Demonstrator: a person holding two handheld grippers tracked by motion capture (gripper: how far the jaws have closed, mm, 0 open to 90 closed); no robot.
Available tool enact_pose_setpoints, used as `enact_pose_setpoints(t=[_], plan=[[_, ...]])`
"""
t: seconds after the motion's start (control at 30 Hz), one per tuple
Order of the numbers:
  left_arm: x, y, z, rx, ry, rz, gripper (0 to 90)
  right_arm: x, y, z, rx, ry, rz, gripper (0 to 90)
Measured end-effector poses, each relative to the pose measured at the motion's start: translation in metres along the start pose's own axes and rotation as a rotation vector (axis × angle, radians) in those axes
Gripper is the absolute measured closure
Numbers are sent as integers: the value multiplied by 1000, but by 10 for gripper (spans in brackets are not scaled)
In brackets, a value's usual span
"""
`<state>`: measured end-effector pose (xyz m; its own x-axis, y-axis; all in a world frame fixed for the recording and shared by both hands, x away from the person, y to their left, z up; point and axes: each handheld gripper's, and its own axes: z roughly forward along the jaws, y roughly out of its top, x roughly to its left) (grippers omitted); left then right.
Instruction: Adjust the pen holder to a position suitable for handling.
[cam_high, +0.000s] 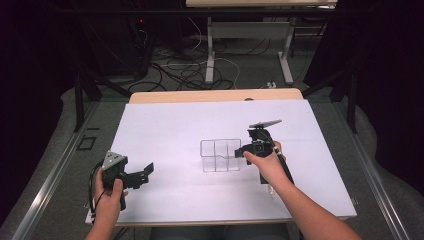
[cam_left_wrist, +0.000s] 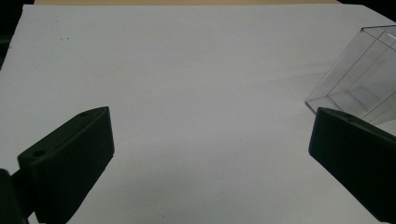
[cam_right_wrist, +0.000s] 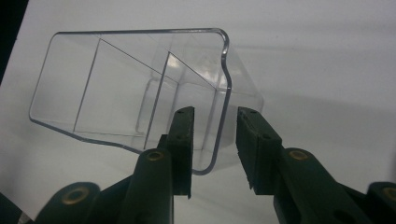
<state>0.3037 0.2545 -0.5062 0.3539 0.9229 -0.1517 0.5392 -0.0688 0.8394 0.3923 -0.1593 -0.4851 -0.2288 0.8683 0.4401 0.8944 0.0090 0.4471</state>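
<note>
While the right gripper (cam_right_wrist: 214, 144) straddles the clear organizer's (cam_right_wrist: 140, 88) wall, white sheet (cam_high: 170, 125) surrounds it.

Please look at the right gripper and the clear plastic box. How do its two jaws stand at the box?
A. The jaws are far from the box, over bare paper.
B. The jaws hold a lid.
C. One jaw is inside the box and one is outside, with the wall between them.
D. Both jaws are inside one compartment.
C: in the right gripper view, the right gripper straddles the side wall of the clear plastic box, with a gap still left.
</note>
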Motion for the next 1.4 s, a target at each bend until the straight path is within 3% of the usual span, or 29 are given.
enact_pose_setpoints(t=[0.13, 0.33, 0.73, 0.97, 1.4], plan=[[1, 0, -1, 5, -1, 0, 1, -1, -1, -4, -44, 0, -43, 626], [2, -1, -1, 7, 0, -1, 2, -3, -1, -13, -77, 19, -64, 562], [0, -1, 1, 14, 1, 1, 2, -15, -2, -36, -136, 74, -48, 518], [0, -1, 1, 19, 3, 5, 1, -33, -4, -45, -158, 41, -45, 423], [0, -2, 2, 21, 5, 4, 2, -57, -14, -39, -137, -13, -8, 245]])
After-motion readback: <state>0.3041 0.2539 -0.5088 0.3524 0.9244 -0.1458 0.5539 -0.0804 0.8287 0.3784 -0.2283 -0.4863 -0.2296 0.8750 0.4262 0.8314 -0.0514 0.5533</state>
